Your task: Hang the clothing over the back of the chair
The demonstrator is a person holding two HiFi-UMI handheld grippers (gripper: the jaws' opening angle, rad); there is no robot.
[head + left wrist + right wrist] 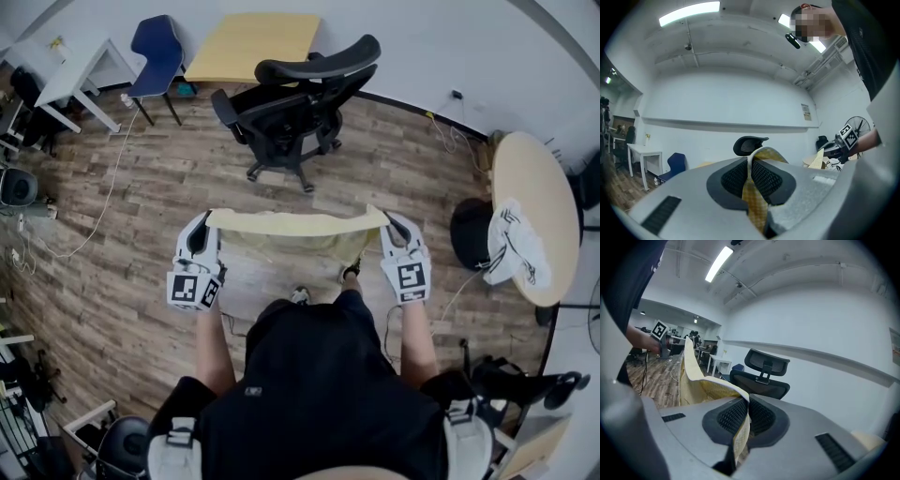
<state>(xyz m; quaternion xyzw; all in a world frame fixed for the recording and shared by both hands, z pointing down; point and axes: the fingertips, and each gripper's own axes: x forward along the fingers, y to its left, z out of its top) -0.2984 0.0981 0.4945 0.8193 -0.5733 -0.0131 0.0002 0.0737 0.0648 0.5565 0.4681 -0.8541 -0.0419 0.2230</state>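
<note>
I hold the cloth [295,223] with both grippers, the left gripper [204,227] at one top corner and the right gripper [395,225] at the other. Its upper edge runs almost straight across in front of me from 9 to 3 o'clock. The rest hangs down over the wooden floor [141,187]. The cloth is pale yellow with a fine check.

In the left gripper view my jaws are clamped on a fold of it. The fabric is pinched between the black ribbed pads [736,178] and arches up over the tips. In the right gripper view the jaws are likewise closed tight on the cloth, and from there it stretches off toward 10 o'clock, where the other gripper shows.

The chair [298,98] is a black office chair with a headrest. It stands at 12 o'clock, well apart from the cloth, with floor between them. The cloth touches no part of it.

Beyond the chair at 12 o'clock is a yellow desk [253,42]. A blue seat [155,52] stands at 11 o'clock, with a white desk [75,70] beside it at 10. At 3 o'clock a round desk [530,178] carries a white-and-black bundle [516,246] on its near edge. A white cable [103,197] trails over the floor at 10 o'clock.
</note>
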